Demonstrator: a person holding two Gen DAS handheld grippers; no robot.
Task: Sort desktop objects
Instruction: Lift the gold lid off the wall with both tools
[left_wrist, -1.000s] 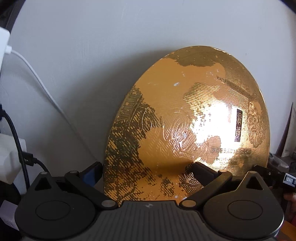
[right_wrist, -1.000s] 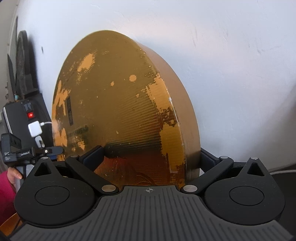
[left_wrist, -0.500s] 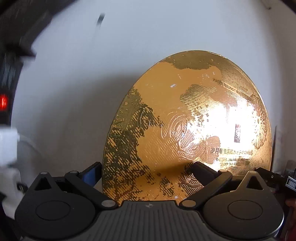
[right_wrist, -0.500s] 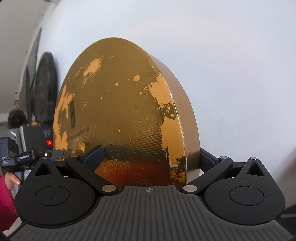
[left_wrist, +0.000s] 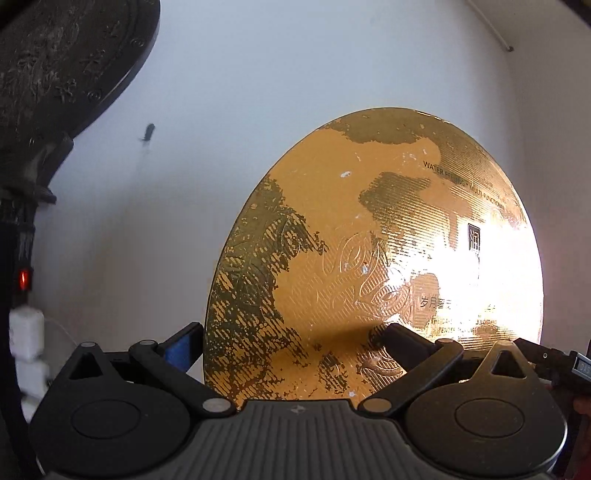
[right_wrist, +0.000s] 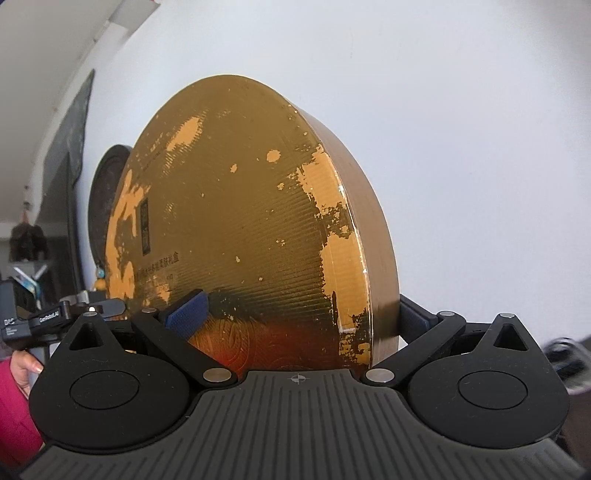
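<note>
**Gold box held up on edge between both grippers**

Both sets of jaws are clamped on the same thing: a round, flat gold-foil gift box (left_wrist: 373, 266) with worn patches and printed lettering, held on edge in the air. The left gripper (left_wrist: 291, 350) pinches across the box's lower rim, one blue-padded jaw behind the edge and the other pressed on the embossed face. The right gripper (right_wrist: 301, 314) grips the opposite rim, one jaw on the face and the other against the plain brown side wall.

The box stands upright close in front of a white wall (left_wrist: 295, 74). No table shows in either view, so I cannot tell where it will be set down. My guess is that the sorting is in mid-carry: this item is picked up but not yet placed, and how much else remains I cannot say.

The left view shows the glare-lit face with its small black label, a dark round plate-like object (left_wrist: 62, 59) at upper left, and a power strip with a red light (left_wrist: 24, 279) and white plugs. The right view alone shows the box's thickness, a dark disc (right_wrist: 107, 206) leaning behind it, and a hand in a pink sleeve (right_wrist: 18, 402).
</note>
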